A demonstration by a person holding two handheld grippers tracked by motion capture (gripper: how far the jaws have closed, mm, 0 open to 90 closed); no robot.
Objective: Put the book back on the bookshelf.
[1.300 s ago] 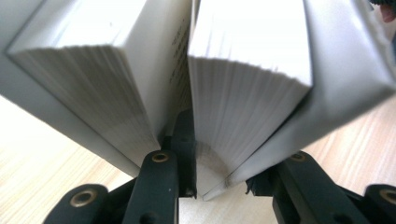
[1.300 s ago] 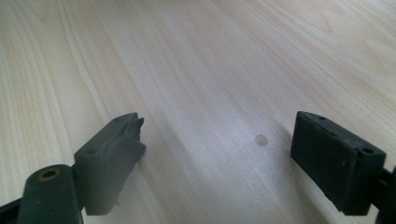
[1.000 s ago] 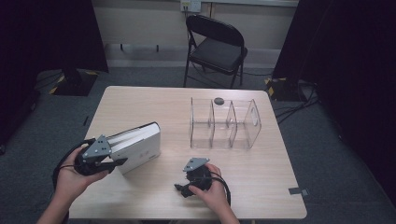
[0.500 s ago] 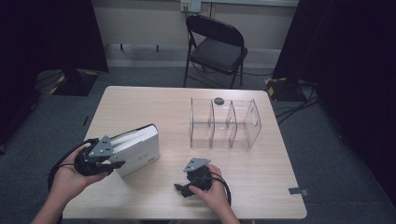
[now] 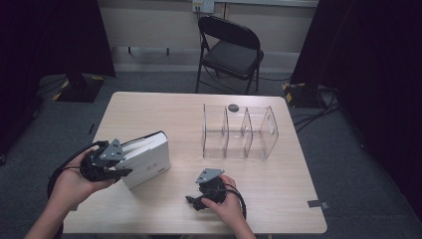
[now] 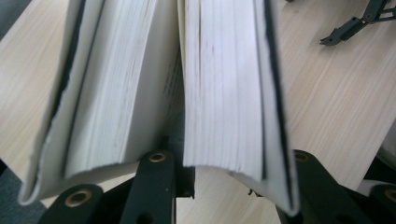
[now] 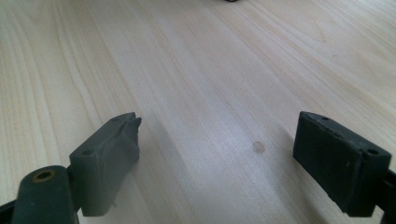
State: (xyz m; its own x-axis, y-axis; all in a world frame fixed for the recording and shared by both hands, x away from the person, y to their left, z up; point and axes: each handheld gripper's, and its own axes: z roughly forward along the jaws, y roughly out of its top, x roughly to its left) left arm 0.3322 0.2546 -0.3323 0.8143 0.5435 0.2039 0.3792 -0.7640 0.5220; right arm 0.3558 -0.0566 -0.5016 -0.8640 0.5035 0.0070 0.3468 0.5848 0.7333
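Item: one thick white book [image 5: 145, 158], held at about 8 o'clock on the wooden table [image 5: 278, 199], near its left edge and tilted, one end lifted off the wood.

Tool state, left gripper [image 5: 113, 164]: I had it clamped on the book. In the left gripper view the book [image 6: 219, 88] had split into two blocks of pages; one jaw sat in the gap between them and the other outside the cover, so the grip took in roughly half the thickness, not the whole volume.

Tool state, right gripper [image 5: 195, 201]: jaws stood wide with nothing between them, resting low at 6 o'clock on the table; its own view showed bare wood [image 7: 196, 70] ahead.

Other stock: a clear plastic divider rack [image 5: 239, 132] at 1 o'clock, well apart from the book, slots empty; a small dark round object [image 5: 233, 106] just behind it. A folding chair [image 5: 231, 50] stood beyond the table at 12 o'clock.

Handling notes, my judgement: the book looked heavy for a one-sided grip. The cover seemed smooth and likely slippery; the pages were soft and would fan or sag. The free half hung loose and could swing open. I judged the better hold to be across both covers near the spine, or the right gripper supporting the loose half.
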